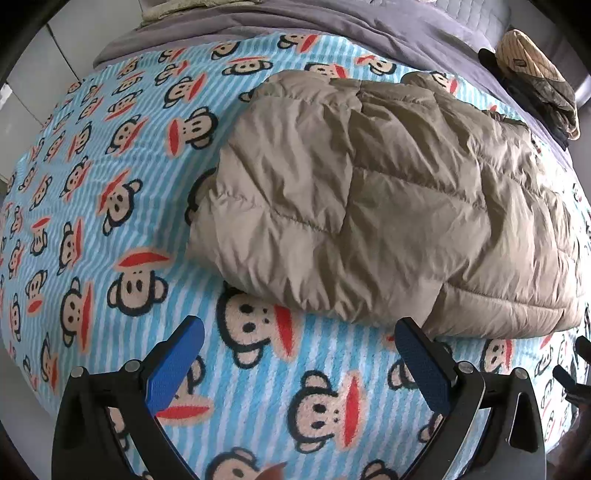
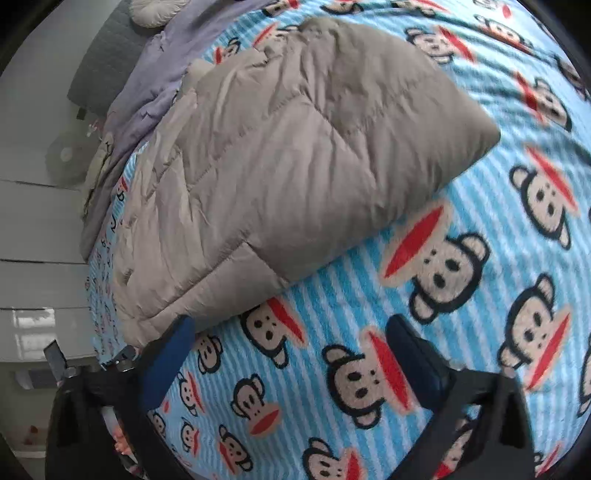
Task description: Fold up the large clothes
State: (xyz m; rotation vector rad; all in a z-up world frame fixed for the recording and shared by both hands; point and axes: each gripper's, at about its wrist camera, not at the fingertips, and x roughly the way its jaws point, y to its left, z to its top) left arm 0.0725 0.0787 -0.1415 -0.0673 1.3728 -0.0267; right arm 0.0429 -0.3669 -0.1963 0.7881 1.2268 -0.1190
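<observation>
A beige quilted puffer jacket (image 1: 388, 206) lies folded into a thick bundle on a blue striped blanket with monkey faces (image 1: 122, 192). My left gripper (image 1: 299, 332) hangs just in front of the jacket's near edge, jaws wide open, nothing between the blue pads; its right fingertip (image 1: 408, 328) sits close to the jacket's hem. In the right wrist view the same jacket (image 2: 280, 162) fills the upper middle. My right gripper (image 2: 291, 328) stands open over the blanket (image 2: 461, 258), its left fingertip (image 2: 181, 328) by the jacket's near corner, holding nothing.
Grey bedding (image 1: 332, 26) lies beyond the blanket. A pile of other clothes (image 1: 535, 74) sits at the far right of the bed. The other gripper's dark tip (image 1: 576, 365) shows at the right edge. The bed's left edge drops to a pale tiled floor (image 2: 37, 221).
</observation>
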